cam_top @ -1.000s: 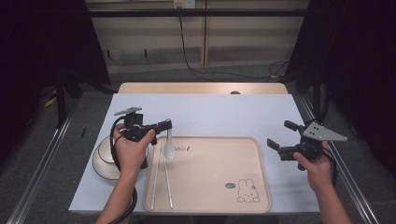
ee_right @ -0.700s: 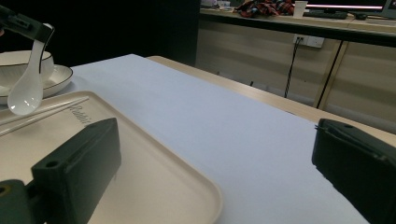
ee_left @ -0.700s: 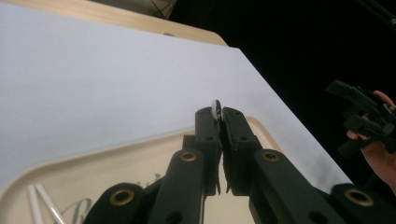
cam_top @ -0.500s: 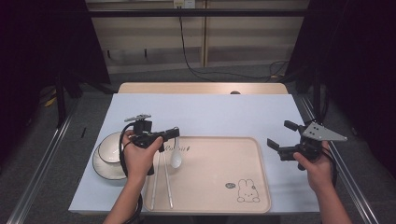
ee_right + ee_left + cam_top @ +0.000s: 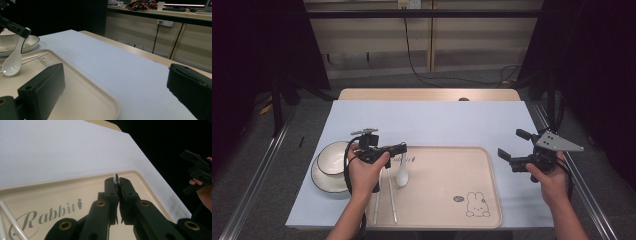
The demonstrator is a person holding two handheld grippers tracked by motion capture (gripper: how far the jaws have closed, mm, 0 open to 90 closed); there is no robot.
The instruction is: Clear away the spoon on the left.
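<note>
Holding a white ceramic spoon (image 5: 402, 172) by the tip of its handle with the left gripper (image 5: 398, 148); its jaws are clamped on the handle end, which I see as a sliver of white pinched between the two black pads in the left gripper view (image 5: 115, 179). The spoon hangs bowl-down over the left part of the beige tray (image 5: 492, 200), with the bowl close to the tray floor. From the right gripper view the spoon (image 5: 13, 61) looks very near the tray surface, but I cannot tell if it touches.

Two white chopsticks (image 5: 384, 197) lie on the tray just left of the spoon, running toward my side. A white bowl on a saucer (image 5: 329, 165) sits on the counter (image 5: 437, 122) just off the tray's left edge, partly behind my left hand.

The right gripper (image 5: 518, 151) hovers over the counter just off the tray's right edge, well apart from the spoon. Its jaws stand wide apart with nothing between them, as the right gripper view confirms.

Step in hand, as I judge it: setting the spoon down on the tray beside the chopsticks.

Next move calls for:
- lowering the left gripper until the spoon bowl bears on the tray
- tilting the handle down so the spoon lies flat, not propped
- only then parting the jaws
- keeping clear of the chopsticks, which would roll if nudged
</note>
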